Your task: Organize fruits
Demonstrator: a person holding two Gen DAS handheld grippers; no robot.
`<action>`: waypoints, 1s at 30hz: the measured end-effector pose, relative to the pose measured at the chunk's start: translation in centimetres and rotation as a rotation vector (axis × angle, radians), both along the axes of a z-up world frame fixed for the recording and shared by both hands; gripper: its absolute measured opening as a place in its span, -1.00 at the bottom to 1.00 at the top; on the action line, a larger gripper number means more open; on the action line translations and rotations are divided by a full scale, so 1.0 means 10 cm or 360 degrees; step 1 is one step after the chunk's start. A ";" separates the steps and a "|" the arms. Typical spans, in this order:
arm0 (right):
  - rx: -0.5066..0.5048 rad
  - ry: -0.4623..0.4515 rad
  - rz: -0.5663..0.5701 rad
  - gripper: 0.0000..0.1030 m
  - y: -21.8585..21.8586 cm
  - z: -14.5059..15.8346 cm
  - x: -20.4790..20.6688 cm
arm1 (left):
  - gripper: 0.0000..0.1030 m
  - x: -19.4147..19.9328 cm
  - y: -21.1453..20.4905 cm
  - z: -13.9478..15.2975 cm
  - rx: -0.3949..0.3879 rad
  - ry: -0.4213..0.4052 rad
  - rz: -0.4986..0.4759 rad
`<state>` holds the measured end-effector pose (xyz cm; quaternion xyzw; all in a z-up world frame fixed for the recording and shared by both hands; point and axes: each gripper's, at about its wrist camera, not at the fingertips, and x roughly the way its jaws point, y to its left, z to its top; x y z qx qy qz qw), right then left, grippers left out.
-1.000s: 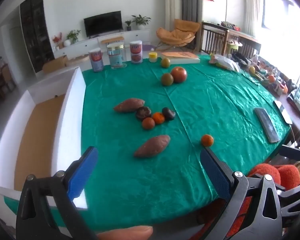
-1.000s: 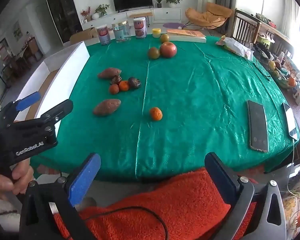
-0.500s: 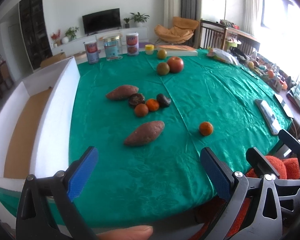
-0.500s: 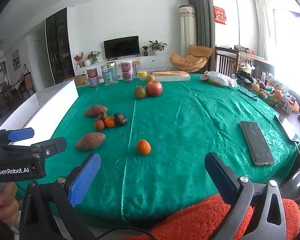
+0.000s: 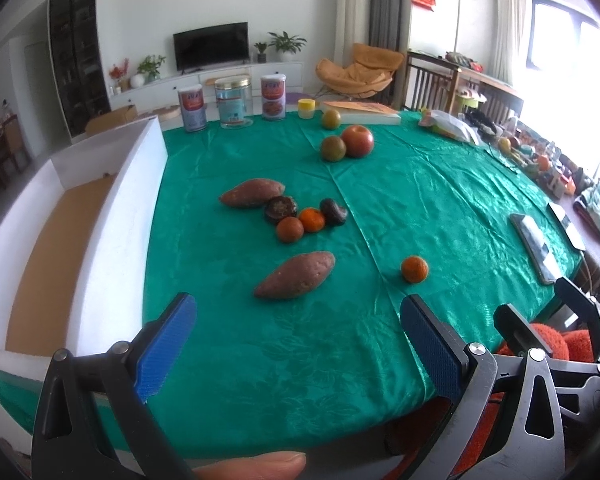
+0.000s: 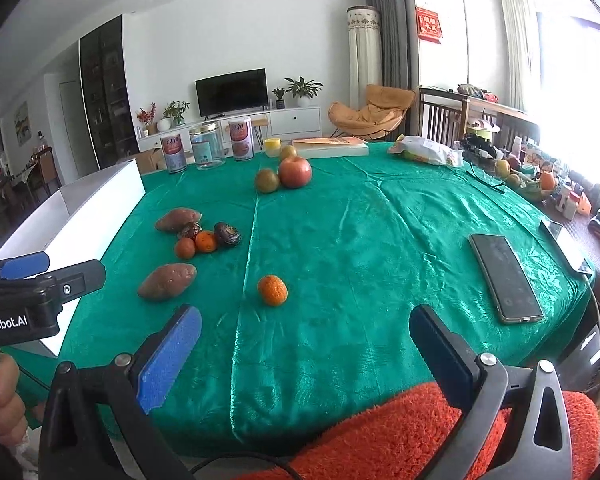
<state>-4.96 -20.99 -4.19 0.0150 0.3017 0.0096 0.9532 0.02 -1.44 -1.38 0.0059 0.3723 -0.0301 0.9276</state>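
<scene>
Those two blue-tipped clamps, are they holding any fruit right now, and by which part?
Nothing is held. The left hand-held gripper and the right hand-held gripper are both wide open over the green tablecloth, with all the fruit lying beyond them.

Both our wrist views look forward from the near edge of the green table (image 5: pixel 440 184), facing the television (image 5: pixel 211 45) on the far wall. Our left view sits nearer the white box (image 5: pixel 112 216); our right view sits further right. Both share the tabletop.
</scene>
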 end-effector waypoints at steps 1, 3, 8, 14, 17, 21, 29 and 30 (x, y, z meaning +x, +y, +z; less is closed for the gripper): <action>0.0000 0.0004 -0.0001 1.00 0.00 0.00 0.01 | 0.98 0.00 0.00 0.00 0.0000 0.0000 0.0000; -0.0002 0.0018 -0.0007 1.00 -0.01 -0.02 0.02 | 0.98 0.00 -0.01 -0.01 -0.0002 0.0004 -0.0001; 0.0014 0.0037 -0.0021 1.00 -0.04 -0.04 0.03 | 0.98 0.01 -0.01 -0.02 0.0000 0.0005 0.0002; 0.0000 0.0041 -0.0033 1.00 -0.05 -0.04 0.03 | 0.98 0.01 -0.01 -0.08 0.0009 0.0023 -0.0008; 0.0003 0.0055 -0.0034 1.00 -0.05 -0.05 0.05 | 0.98 0.03 0.00 -0.13 0.0015 0.0055 -0.0006; -0.0010 0.0075 -0.0023 1.00 -0.03 -0.06 0.07 | 0.98 0.05 0.04 -0.21 0.0023 0.0088 0.0004; 0.0002 0.0119 -0.0020 1.00 -0.04 -0.11 0.11 | 0.98 0.08 0.05 -0.31 0.0021 0.0152 -0.0003; -0.0002 0.0119 -0.0018 1.00 -0.03 -0.11 0.11 | 0.98 0.09 0.05 -0.31 0.0014 0.0155 -0.0012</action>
